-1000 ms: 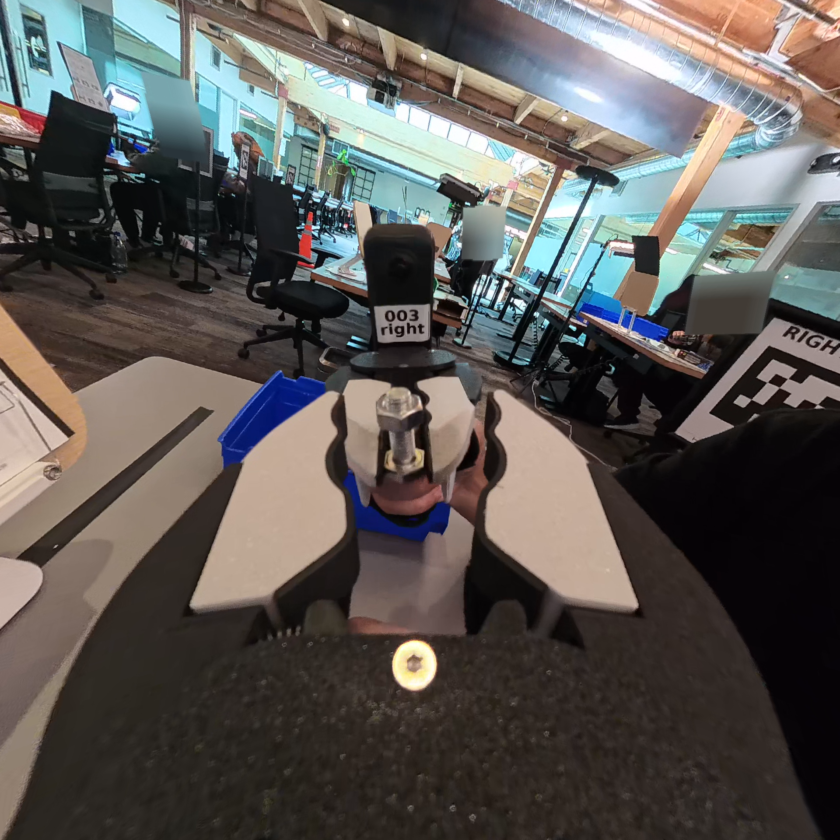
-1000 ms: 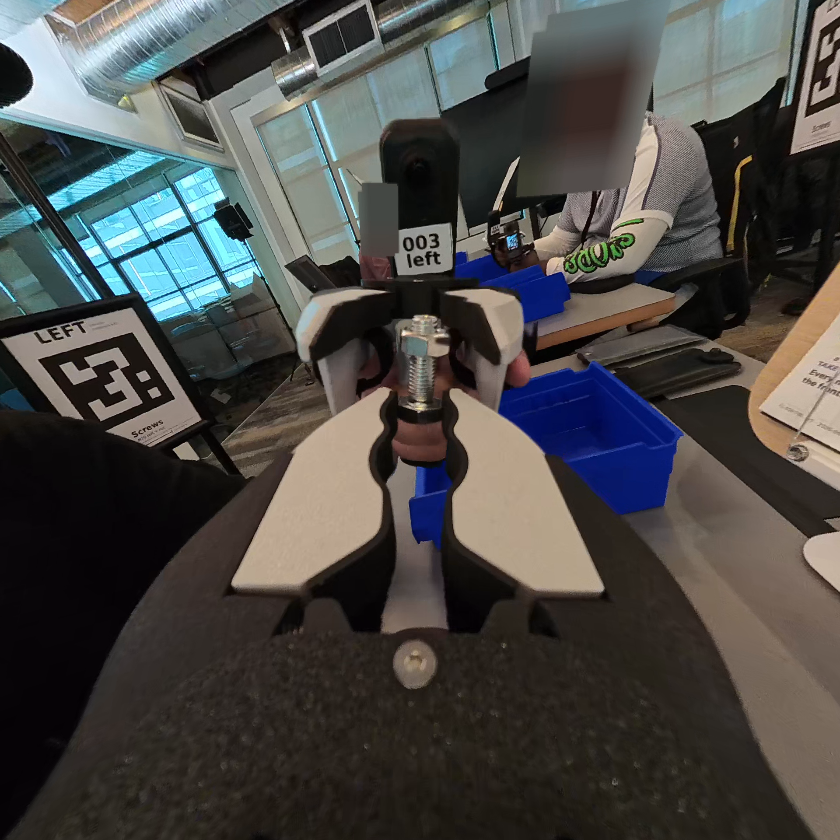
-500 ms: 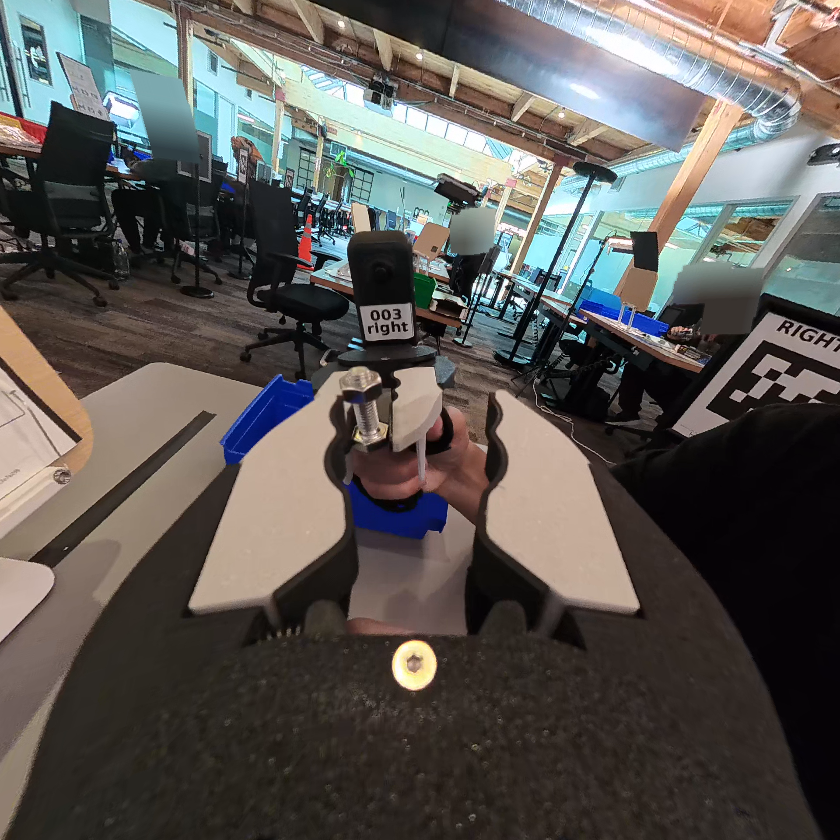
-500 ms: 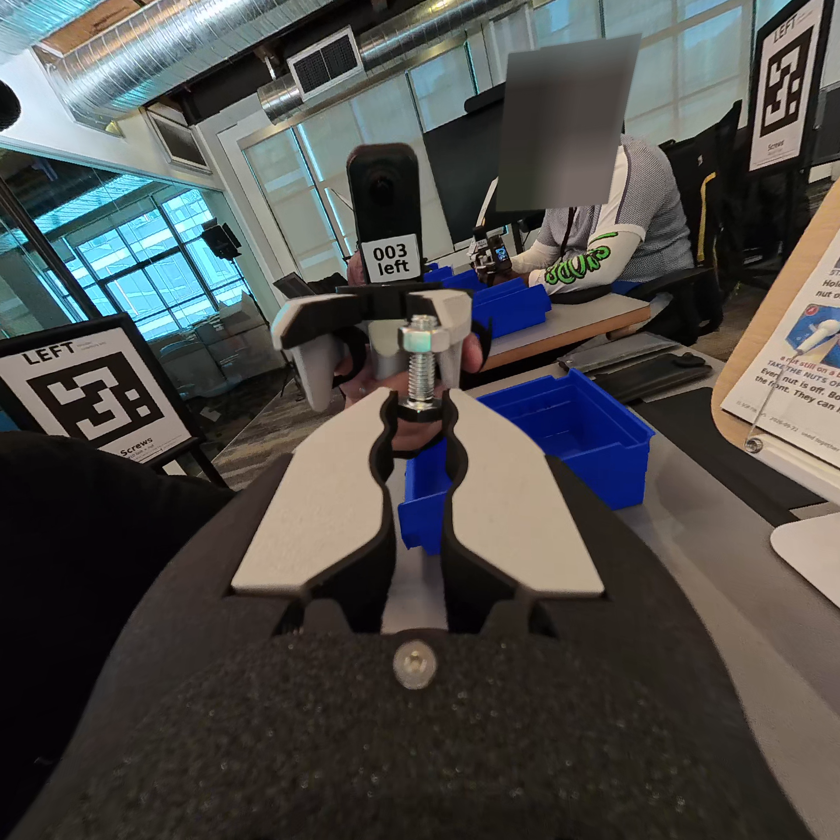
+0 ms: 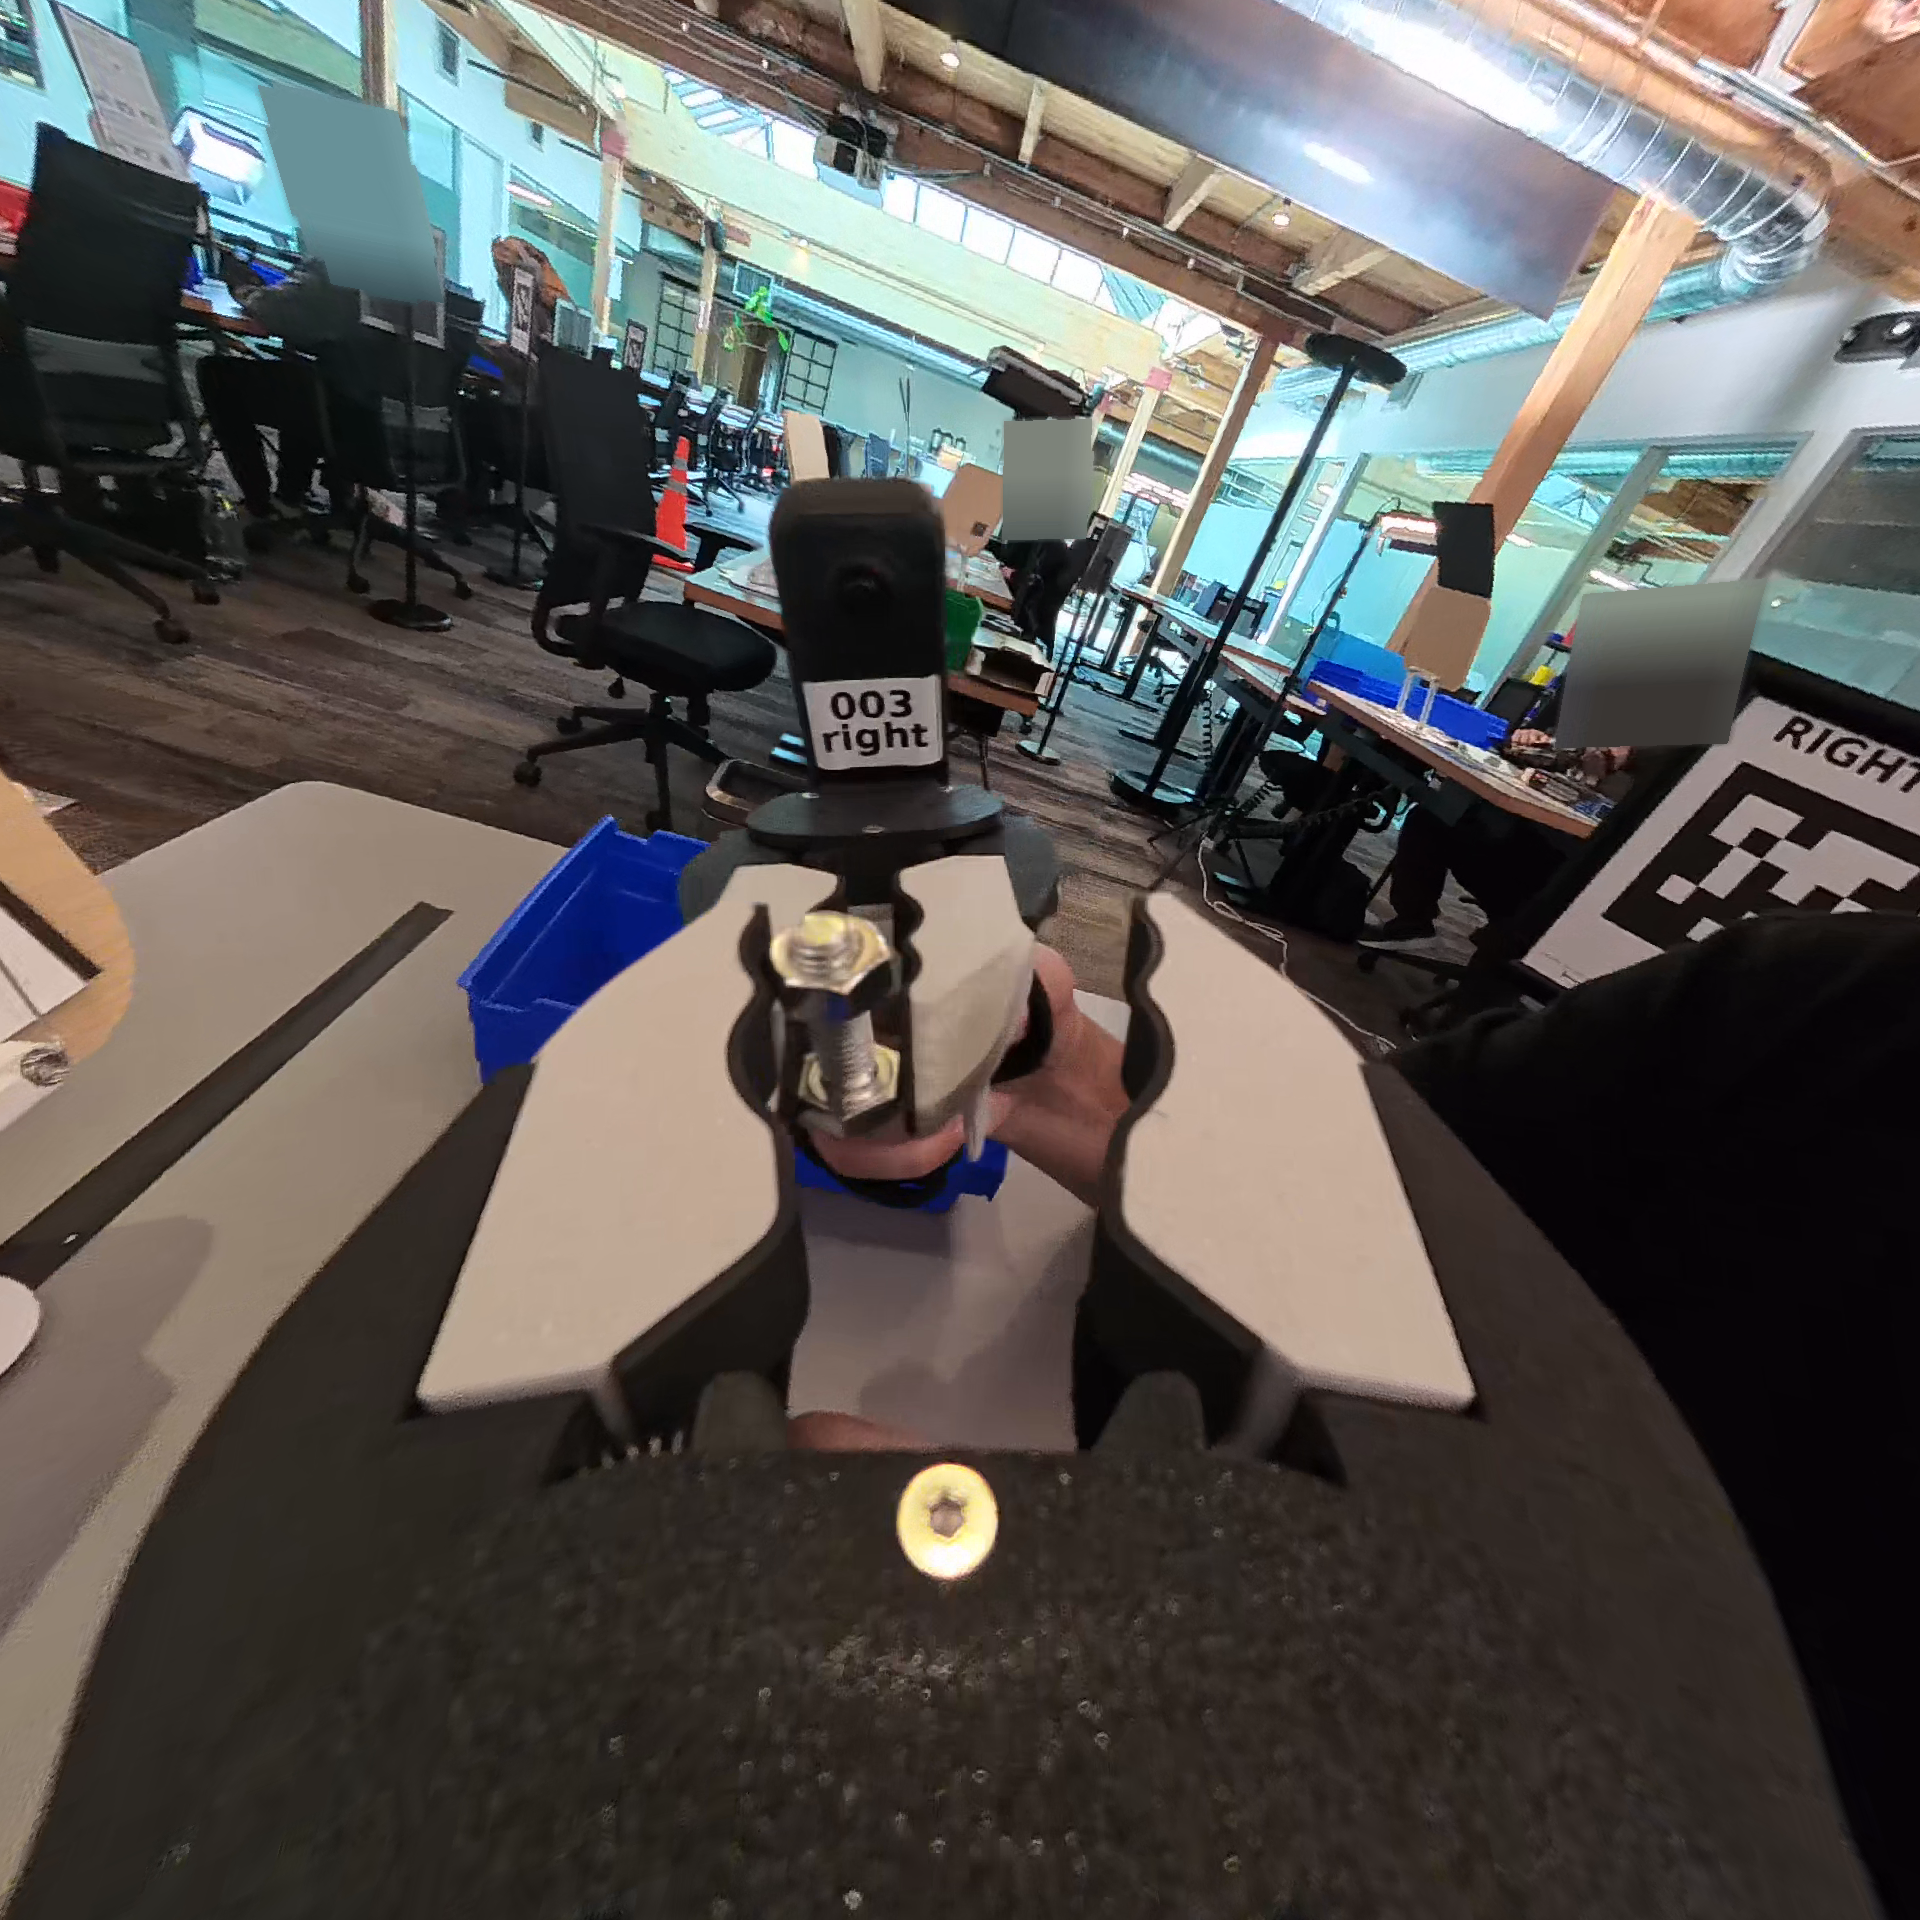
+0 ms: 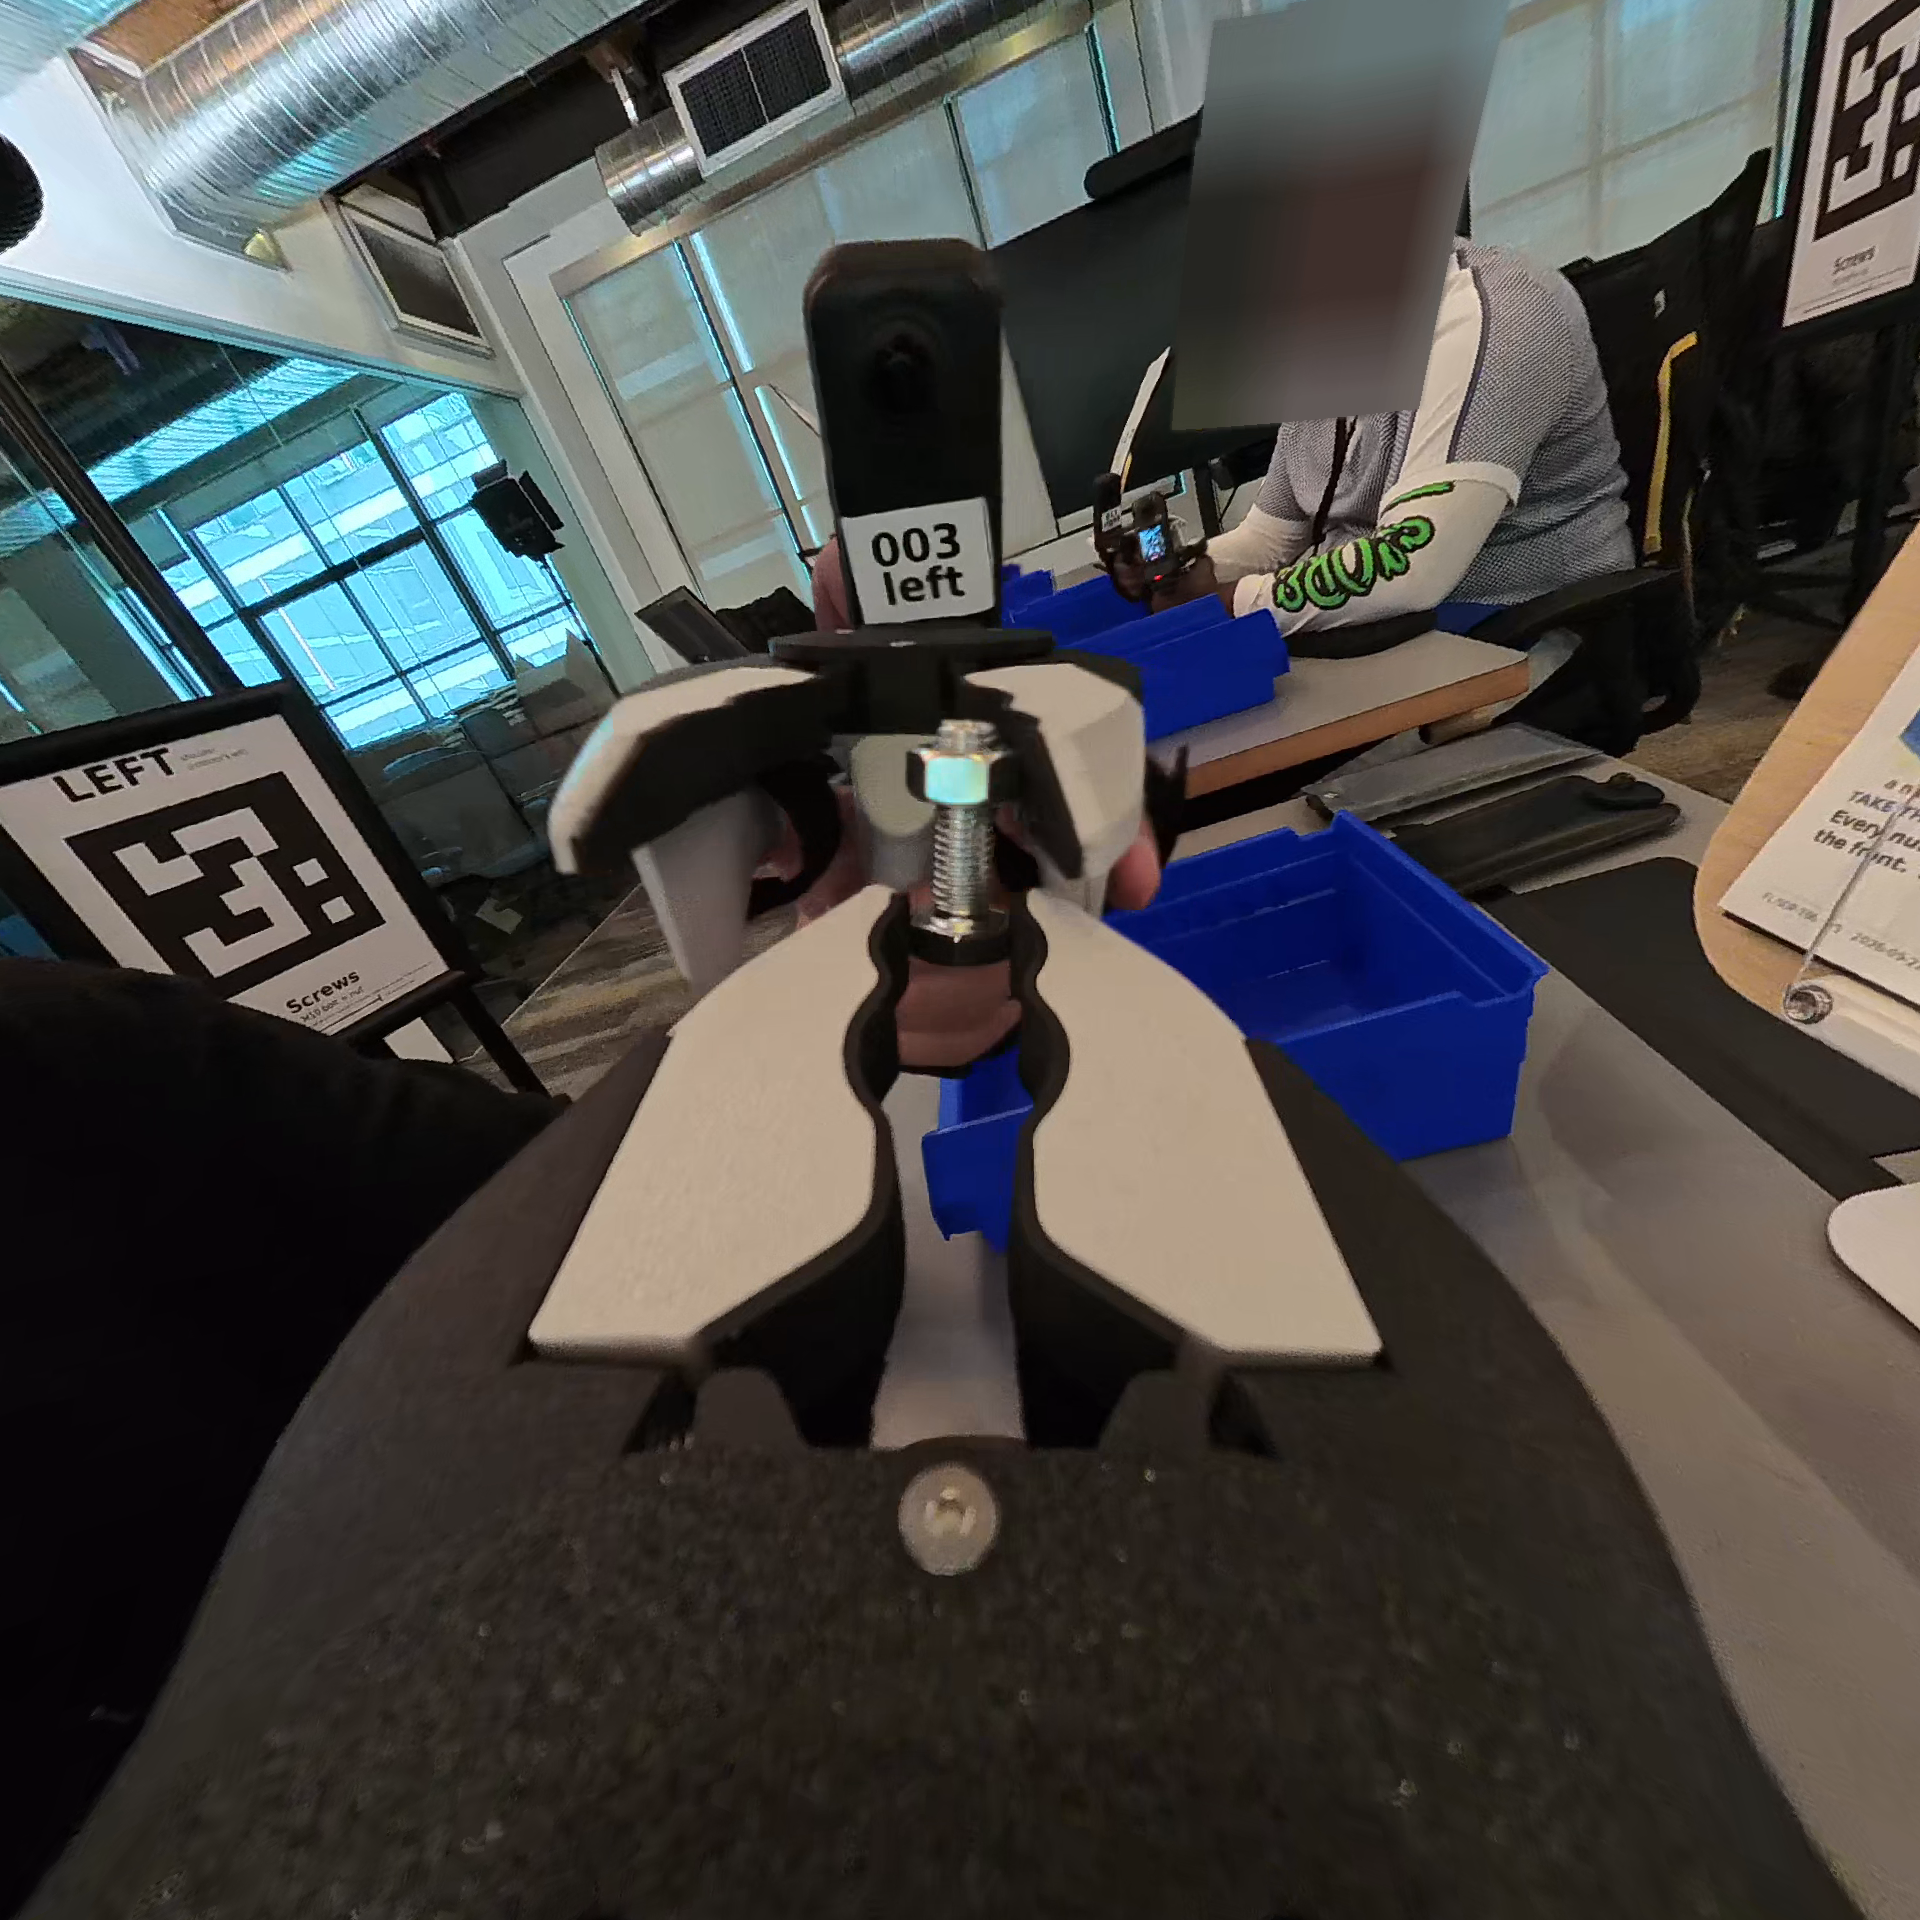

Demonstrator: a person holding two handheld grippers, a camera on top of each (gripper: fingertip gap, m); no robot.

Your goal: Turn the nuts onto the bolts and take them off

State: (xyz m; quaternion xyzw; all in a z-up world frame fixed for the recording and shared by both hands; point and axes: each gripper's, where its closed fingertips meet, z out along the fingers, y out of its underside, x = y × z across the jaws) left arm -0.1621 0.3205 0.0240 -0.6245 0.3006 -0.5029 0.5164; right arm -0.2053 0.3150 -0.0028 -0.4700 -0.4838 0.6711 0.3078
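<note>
Out on the left, the grey desk [image 5: 260, 987] carries a blue bin [image 5: 561, 956], presumably where loose hardware goes, but all the action is up in the air just above it. The left gripper [image 5: 951, 925] is spread wide, its pale pads well apart, and it hovers level, pointing straight at its partner. The nut [image 5: 831, 956] sits right beside the notch of its left-hand finger, and that looks like a line-up to close on the nut for another twist. In the middle stands the bolt [image 6: 956, 862], upright, with bare thread showing between the two ends. The nut is at the very top, the tip of the bolt just poking through it, so it looks nearly off or barely started; I can't call which. Over on the right, the right gripper [image 6: 956, 935] is pressed almost together, pinching the bolt's lower end so the shank can't spin while the nut is turned. The right hand [image 5: 1070, 1091] curls round its handle underneath, holding it level and facing the left gripper head-on.
</note>
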